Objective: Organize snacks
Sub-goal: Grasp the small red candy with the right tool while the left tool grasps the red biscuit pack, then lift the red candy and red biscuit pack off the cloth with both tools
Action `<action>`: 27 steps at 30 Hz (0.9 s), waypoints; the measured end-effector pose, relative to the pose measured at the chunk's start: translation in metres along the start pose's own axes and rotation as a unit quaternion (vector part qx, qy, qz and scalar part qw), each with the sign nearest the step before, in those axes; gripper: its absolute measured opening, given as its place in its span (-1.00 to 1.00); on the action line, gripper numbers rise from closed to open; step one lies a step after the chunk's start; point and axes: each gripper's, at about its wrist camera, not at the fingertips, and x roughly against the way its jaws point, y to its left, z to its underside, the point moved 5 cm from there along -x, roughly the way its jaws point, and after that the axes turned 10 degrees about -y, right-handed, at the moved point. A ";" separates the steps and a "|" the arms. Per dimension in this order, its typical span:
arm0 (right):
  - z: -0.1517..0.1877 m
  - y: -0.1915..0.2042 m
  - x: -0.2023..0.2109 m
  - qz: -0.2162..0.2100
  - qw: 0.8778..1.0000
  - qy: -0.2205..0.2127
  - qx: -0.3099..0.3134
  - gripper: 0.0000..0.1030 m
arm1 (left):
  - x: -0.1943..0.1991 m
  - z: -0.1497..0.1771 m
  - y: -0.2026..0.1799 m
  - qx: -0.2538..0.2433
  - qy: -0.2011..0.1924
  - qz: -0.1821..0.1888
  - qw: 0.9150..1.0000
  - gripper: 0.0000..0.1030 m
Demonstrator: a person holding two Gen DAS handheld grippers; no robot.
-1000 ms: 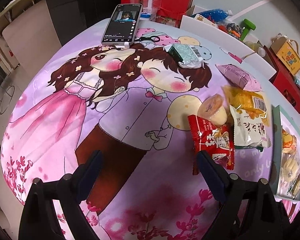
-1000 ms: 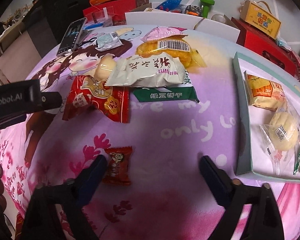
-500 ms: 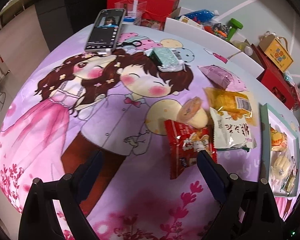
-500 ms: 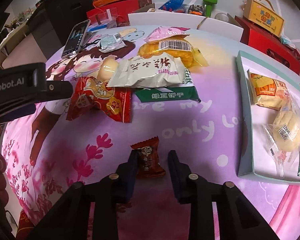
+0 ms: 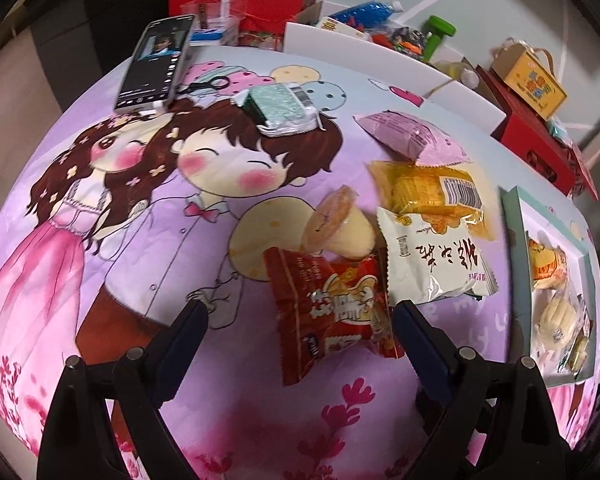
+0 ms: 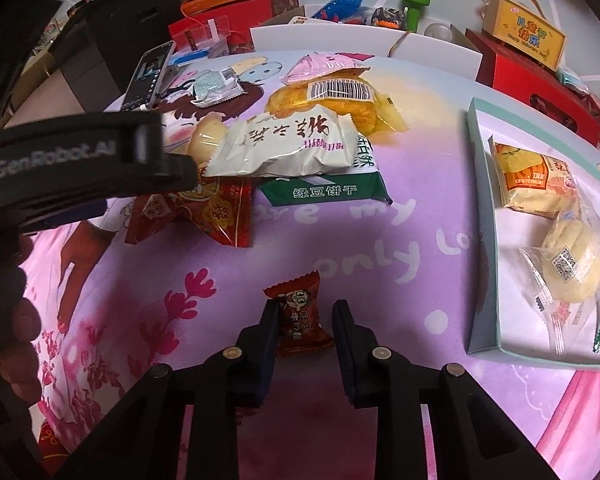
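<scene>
Right tongs (image 6: 306,312) around brown candy (image 6: 300,314)

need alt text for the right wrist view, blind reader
The right gripper has its jaws closed around a small brown candy on a pink cartoon tablecloth. A pile of snack packets lies beyond it, and a pale green tray on the right already holds several snacks.

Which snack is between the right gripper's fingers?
The small brown candy, alone on the cloth, between the right gripper fingers; every other loose snack sits farther back.
</scene>
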 end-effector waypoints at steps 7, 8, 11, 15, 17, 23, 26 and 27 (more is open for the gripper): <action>0.000 0.000 0.001 0.000 1.000 0.000 0.000 -0.47 | -0.010 0.000 -0.008 -0.024 0.008 0.008 1.000 0.43; 0.000 0.000 0.002 -0.001 1.000 -0.001 0.000 -0.47 | -0.011 0.001 -0.010 -0.026 0.010 0.012 1.000 0.36; 0.000 0.000 0.002 -0.001 1.000 -0.001 0.000 -0.48 | -0.011 0.001 -0.013 -0.030 0.011 0.021 0.999 0.17; 0.000 0.000 0.002 -0.001 1.000 -0.001 0.000 -0.49 | -0.009 0.001 -0.012 -0.031 0.009 0.017 0.999 0.03; 0.000 0.001 0.002 -0.001 1.000 -0.002 -0.001 -0.49 | -0.007 0.000 -0.009 -0.020 0.008 0.024 0.999 0.00; 0.000 0.000 0.002 -0.001 1.000 -0.002 -0.002 -0.51 | -0.004 -0.001 -0.007 -0.014 0.007 0.021 1.000 -0.05; -0.001 -0.001 0.003 -0.001 1.000 -0.003 -0.003 -0.57 | -0.001 0.000 -0.006 -0.014 0.005 0.019 1.000 -0.06; -0.001 -0.001 0.004 -0.002 1.000 -0.005 -0.005 -0.57 | -0.001 0.000 -0.005 -0.013 0.005 0.018 1.000 -0.07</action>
